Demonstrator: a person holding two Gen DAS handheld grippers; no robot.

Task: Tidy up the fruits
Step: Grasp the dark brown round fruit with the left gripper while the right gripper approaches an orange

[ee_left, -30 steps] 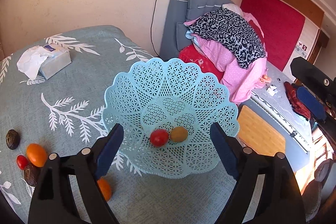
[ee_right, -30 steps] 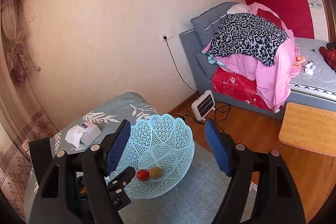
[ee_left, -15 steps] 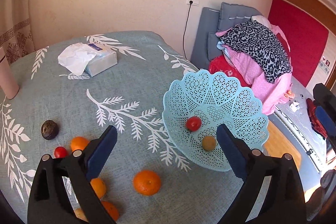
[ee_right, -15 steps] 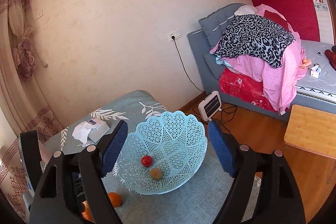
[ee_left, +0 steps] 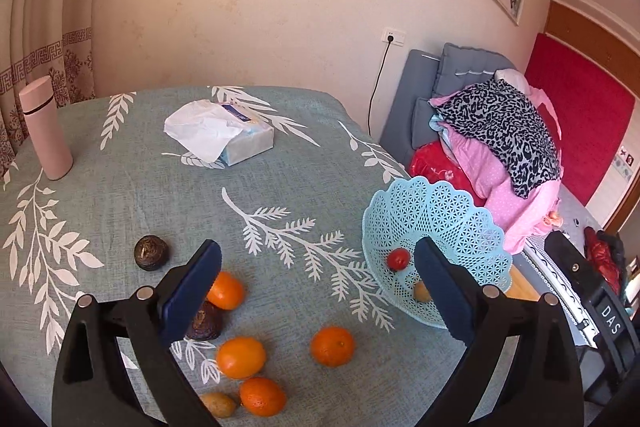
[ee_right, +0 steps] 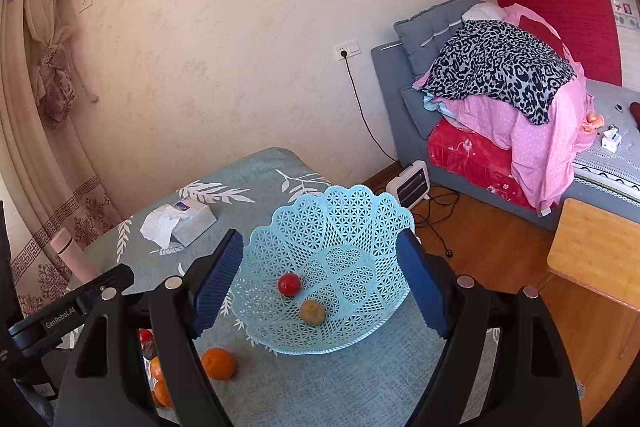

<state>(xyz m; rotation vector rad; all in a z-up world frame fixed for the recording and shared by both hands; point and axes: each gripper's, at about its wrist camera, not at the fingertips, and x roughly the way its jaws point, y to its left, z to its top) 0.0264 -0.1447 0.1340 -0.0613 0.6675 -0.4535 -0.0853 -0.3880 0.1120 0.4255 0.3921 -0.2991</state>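
Note:
A light blue lattice basket (ee_left: 440,219) stands at the table's right edge; it also shows in the right wrist view (ee_right: 340,227). It holds a red tomato (ee_right: 289,283) and a brownish fruit (ee_right: 312,311). Several oranges lie on the cloth, one (ee_left: 333,345) nearest the basket, others (ee_left: 241,357) beside it. Two dark avocados (ee_left: 150,252) and a small yellowish fruit (ee_left: 218,404) lie nearby. My left gripper (ee_left: 316,291) is open and empty above the loose fruit. My right gripper (ee_right: 320,283) is open and empty above the basket.
A tissue pack (ee_left: 224,135) lies at the back of the table. A pink flask (ee_left: 46,127) stands at the back left. A bed piled with clothes (ee_right: 500,87), a small heater (ee_right: 408,185) and a wooden stool (ee_right: 596,251) stand off the table's right.
My left gripper has swung left, away from the basket and over the loose fruit. My right gripper has drawn slightly nearer the basket. Both stay open.

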